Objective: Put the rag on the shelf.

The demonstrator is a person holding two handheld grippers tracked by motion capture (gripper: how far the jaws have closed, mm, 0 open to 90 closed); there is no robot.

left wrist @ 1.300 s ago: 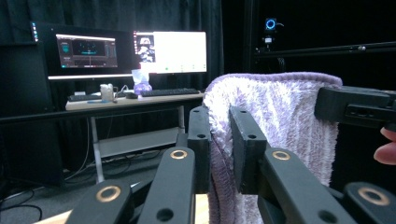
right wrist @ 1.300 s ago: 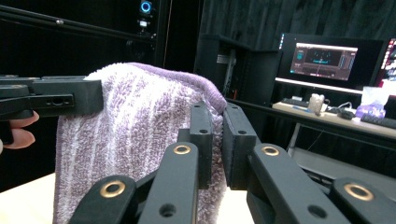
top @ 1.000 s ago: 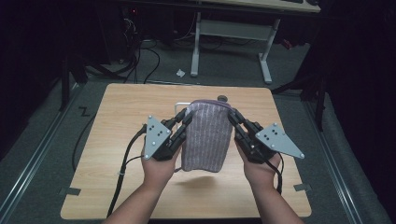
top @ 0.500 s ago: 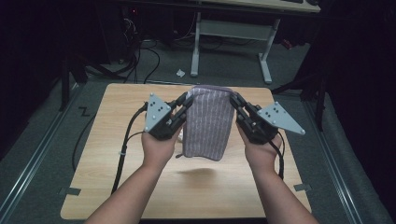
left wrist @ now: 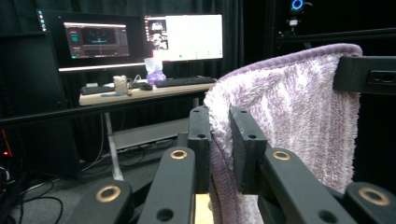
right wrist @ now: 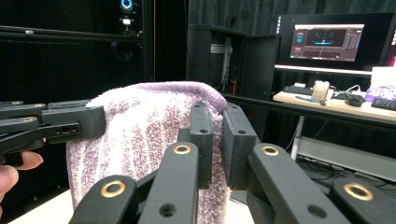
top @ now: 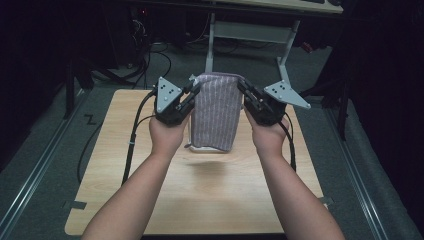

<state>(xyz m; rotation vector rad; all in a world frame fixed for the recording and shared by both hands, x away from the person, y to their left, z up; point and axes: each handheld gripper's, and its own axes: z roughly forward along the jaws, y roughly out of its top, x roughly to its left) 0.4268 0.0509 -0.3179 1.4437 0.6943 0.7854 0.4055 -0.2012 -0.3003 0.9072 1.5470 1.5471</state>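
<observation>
Black right tongs pinch the right edge of a hanging purple striped towel. The left tongs clamp its left edge. A lit monitor glows far right.

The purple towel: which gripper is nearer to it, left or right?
Neither: both hold it. The left gripper is shut on the upper left edge of the purple towel, and the right gripper on its upper right edge.
</observation>
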